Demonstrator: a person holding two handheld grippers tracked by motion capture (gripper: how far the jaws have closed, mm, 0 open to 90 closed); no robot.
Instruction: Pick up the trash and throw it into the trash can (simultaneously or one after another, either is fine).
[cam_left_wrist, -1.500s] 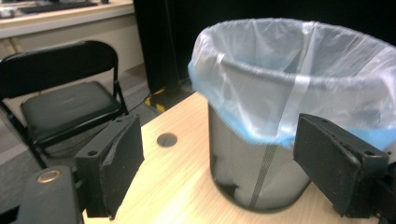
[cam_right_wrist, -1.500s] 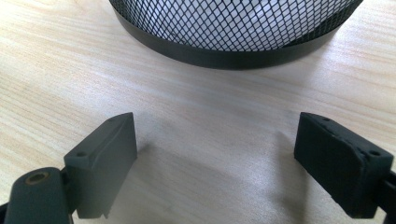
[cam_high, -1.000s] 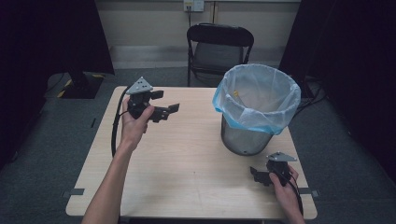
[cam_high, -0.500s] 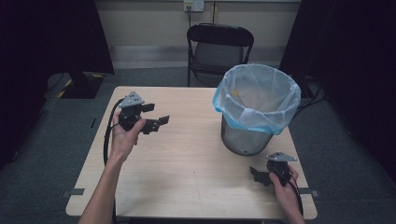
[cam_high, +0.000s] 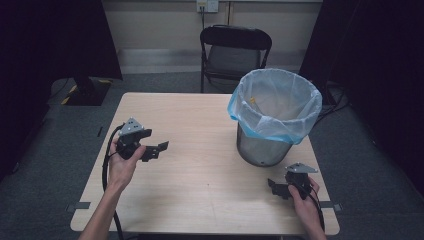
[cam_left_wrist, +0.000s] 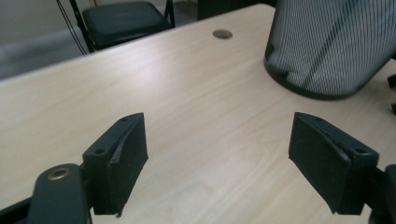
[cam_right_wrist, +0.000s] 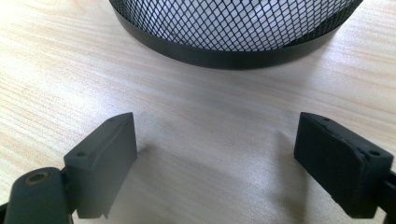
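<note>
My left gripper (cam_high: 152, 147) has its jaws spread wide, nothing between them, just bare table (cam_high: 200, 125) wood in the gap. In the left gripper view the two black pads (cam_left_wrist: 122, 158) stand far apart over the light wood. My left hand (cam_high: 122, 162) holds it above the left side of the table, jaws pointing toward the middle, cable looping off the left edge.

My right gripper (cam_high: 278, 187) is also wide open and empty. In the right gripper view its pads (cam_right_wrist: 105, 156) sit low over the table, casting shadows on the wood right under them; whether they touch the surface I can't tell. My right hand (cam_high: 305, 202) holds it near the front right corner of the table.

The waste bin (cam_high: 272, 117), a metal mesh can with a pale blue bag liner folded over its rim, stands upright on the right side of the table. It is near my right gripper, just ahead of the open jaws, its mesh base (cam_right_wrist: 233, 28) showing at the top of the right gripper view, apart from the pads. From my left gripper it is well apart, across the table, seen at the upper right (cam_left_wrist: 327, 46) of the left gripper view.

A small yellowish scrap shows inside the bag, too small to identify. A black folding chair (cam_high: 235, 50) stands behind the table's far edge.
</note>
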